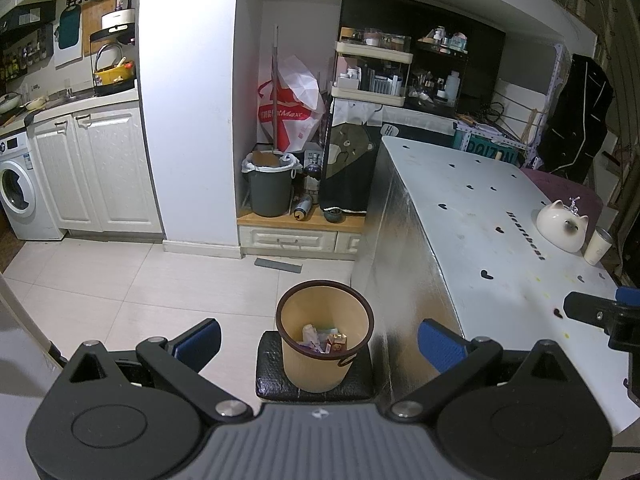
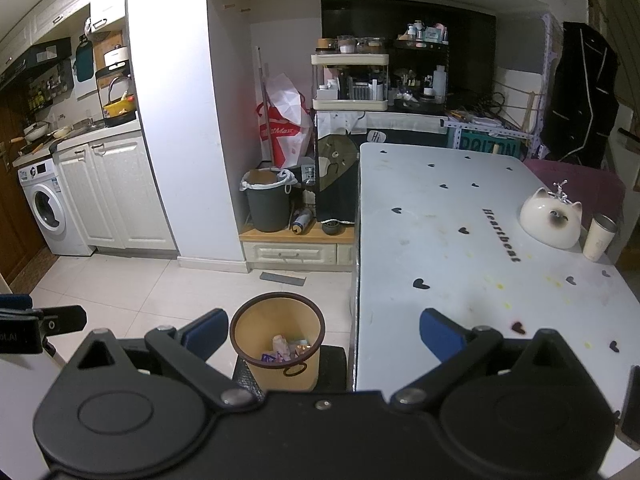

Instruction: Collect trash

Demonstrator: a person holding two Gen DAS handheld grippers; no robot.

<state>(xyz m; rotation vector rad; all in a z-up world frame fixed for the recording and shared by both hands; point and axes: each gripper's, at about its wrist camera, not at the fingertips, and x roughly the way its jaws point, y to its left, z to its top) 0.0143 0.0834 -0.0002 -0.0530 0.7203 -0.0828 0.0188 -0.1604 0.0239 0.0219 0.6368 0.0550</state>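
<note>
A tan waste bin point(image 1: 324, 344) with a dark rim stands on a black stool point(image 1: 272, 380) beside the white table point(image 1: 500, 248). Several pieces of trash point(image 1: 326, 340) lie inside it. My left gripper point(image 1: 320, 342) is open and empty, held above and in front of the bin. The bin also shows in the right wrist view point(image 2: 278, 340), with trash point(image 2: 286, 350) in it. My right gripper point(image 2: 322, 338) is open and empty, above the table's left edge point(image 2: 358, 280). Each gripper shows at the edge of the other's view.
A cat-shaped ceramic bowl point(image 2: 550, 220) and a cup point(image 2: 598, 238) stand at the table's right side. A grey lined bin point(image 2: 268, 204), a red-and-white bag point(image 2: 284, 128) and a can point(image 2: 302, 220) sit in the alcove. A washing machine point(image 2: 46, 206) and kitchen cabinets are at left.
</note>
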